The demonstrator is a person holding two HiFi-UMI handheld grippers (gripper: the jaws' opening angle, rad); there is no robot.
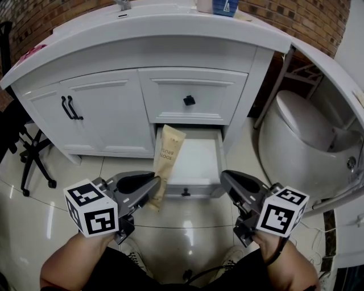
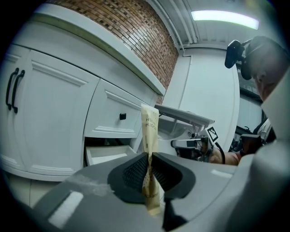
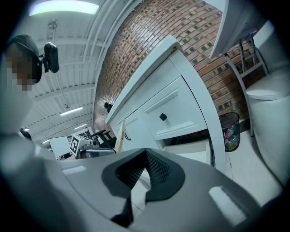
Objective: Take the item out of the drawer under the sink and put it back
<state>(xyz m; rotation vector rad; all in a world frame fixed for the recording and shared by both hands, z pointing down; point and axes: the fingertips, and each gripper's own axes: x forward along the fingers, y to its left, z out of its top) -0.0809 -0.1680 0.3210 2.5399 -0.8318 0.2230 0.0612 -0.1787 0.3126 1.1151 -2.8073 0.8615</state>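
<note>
Closest of all, the person's bare arms [image 1: 74, 264] come in at the bottom edge, and the picture cuts them off. Each arm holds a gripper with a black and white cube on it.

The left gripper [image 1: 159, 185] is squeezed onto a flat tan tube [image 1: 166, 154]. It pinches the tube near its low end, and a short bit sticks out below the jaws. The tube leans up and away over the left side of the open drawer [image 1: 196, 162]. Whether it touches the drawer wall is hard to tell. Only part of the dark print on the tube can be read.

The right gripper [image 1: 226, 175] is just right of the drawer front. Its jaws are closed together with nothing in them. From its own view the tube is only a thin pale strip [image 3: 119, 136].

The drawer is pulled out low in the white cupboard. Its far end is dark under the top drawer [image 1: 190, 101], so the back cannot be seen.

Two cupboard doors [image 1: 85, 113] are on the left. A black chair [image 1: 28, 150] is cut off at the far left. The white counter [image 1: 170, 25] runs over the cupboard, and a blue thing [image 1: 224, 5] on it is cut off at the top. A white toilet [image 1: 304, 131] stands on the right. A black bin [image 3: 229, 129] with stuff in it stands by the brick wall.
</note>
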